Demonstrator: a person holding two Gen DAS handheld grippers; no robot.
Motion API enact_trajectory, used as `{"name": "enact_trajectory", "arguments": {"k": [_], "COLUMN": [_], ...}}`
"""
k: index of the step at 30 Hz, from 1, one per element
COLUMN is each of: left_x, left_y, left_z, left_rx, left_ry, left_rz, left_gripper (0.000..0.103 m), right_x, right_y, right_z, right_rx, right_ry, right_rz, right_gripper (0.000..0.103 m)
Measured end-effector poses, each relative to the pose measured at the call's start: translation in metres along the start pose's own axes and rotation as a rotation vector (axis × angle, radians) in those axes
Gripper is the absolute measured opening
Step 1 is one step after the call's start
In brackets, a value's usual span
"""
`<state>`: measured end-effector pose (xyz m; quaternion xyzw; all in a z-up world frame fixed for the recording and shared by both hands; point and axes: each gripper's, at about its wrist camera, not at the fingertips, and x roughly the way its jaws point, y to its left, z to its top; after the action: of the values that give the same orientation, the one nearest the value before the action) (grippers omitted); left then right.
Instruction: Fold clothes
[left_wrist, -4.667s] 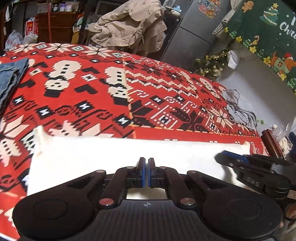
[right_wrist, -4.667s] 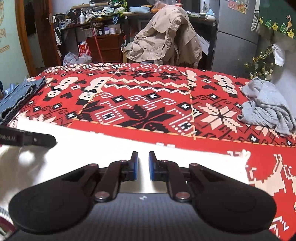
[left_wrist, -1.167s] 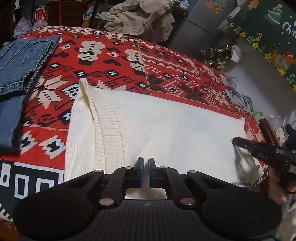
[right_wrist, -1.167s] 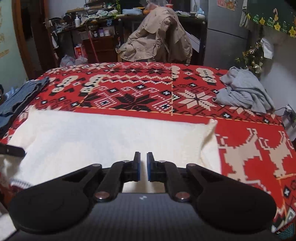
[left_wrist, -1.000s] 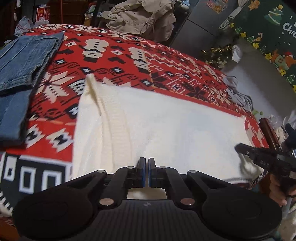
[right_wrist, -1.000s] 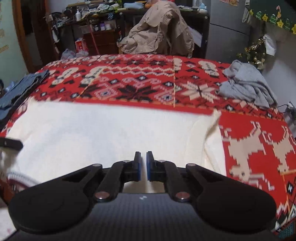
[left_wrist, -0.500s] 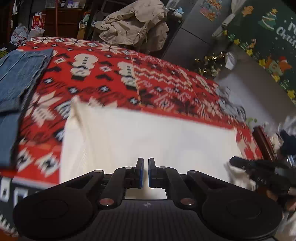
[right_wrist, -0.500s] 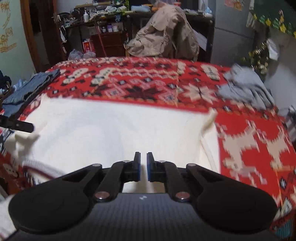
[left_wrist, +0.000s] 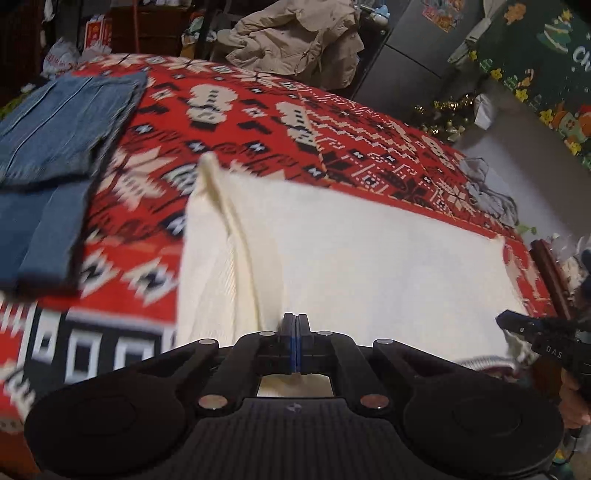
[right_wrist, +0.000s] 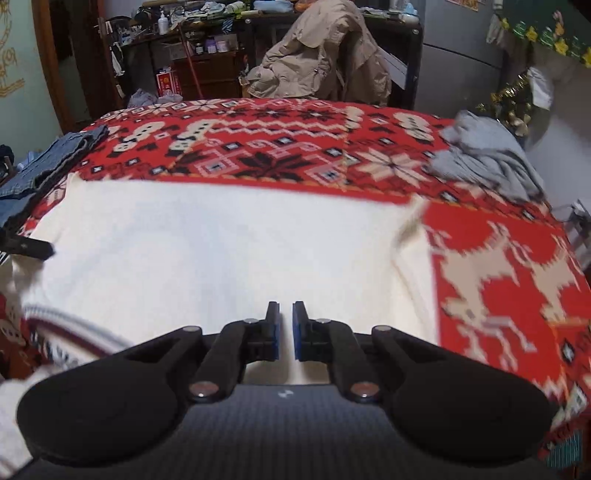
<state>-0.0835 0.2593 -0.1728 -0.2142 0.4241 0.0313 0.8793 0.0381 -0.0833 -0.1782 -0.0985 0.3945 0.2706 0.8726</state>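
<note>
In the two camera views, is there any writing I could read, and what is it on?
"DAS": white letters on the side of the right gripper, seen in the left view.
"Ch": white script, cut off by the frame edge, on the green Christmas hanging.
Red box on the back shelves: printing too small to read.
Fridge stickers: too blurred to read.

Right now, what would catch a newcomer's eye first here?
The white sweater spread flat across the near part of the red patterned blanket, with both grippers at its near edge: the left gripper shut on the fabric, the right gripper with a narrow gap between its pads. Folded jeans lie to the left, and a crumpled grey garment sits at the far right.
</note>
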Motion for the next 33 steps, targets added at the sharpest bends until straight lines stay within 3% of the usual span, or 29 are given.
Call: {"name": "enact_trajectory", "arguments": {"k": [5, 11, 16, 19, 25, 29, 33], "left_x": [-0.013, 0.009, 0.04, 0.031, 0.0, -0.018, -0.026], "left_y": [-0.004, -0.033, -0.053, -0.046, -0.018, -0.006, 0.002], "left_z": [-0.001, 0.025, 0.023, 0.009, -0.014, -0.022, -0.016], "left_rx": [-0.005, 0.007, 0.067, 0.08, 0.019, -0.022, -0.069], "left_ry": [-0.02, -0.025, 0.041, 0.036, 0.033, 0.01, -0.027], "left_rz": [0.001, -0.096, -0.042, -0.037, -0.062, -0.059, -0.065], "left_gripper": [0.003, 0.003, 0.003, 0.005, 0.004, 0.004, 0.004], "right_x": [-0.022, -0.026, 0.001, 0.009, -0.017, -0.035, -0.047], "right_y": [-0.017, -0.011, 0.004, 0.007, -0.006, -0.021, -0.034], "right_z": [-0.008, 0.014, 0.023, 0.014, -0.012, -0.019, -0.02], "right_rx": [0.062, 0.086, 0.081, 0.065, 0.037, 0.097, 0.163], "right_ry": [-0.003, -0.055, -0.006, 0.03, 0.032, 0.018, -0.021], "right_rz": [-0.023, -0.004, 0.032, 0.034, 0.043, 0.041, 0.025], "right_gripper": [0.007, 0.008, 0.008, 0.007, 0.007, 0.014, 0.015]}}
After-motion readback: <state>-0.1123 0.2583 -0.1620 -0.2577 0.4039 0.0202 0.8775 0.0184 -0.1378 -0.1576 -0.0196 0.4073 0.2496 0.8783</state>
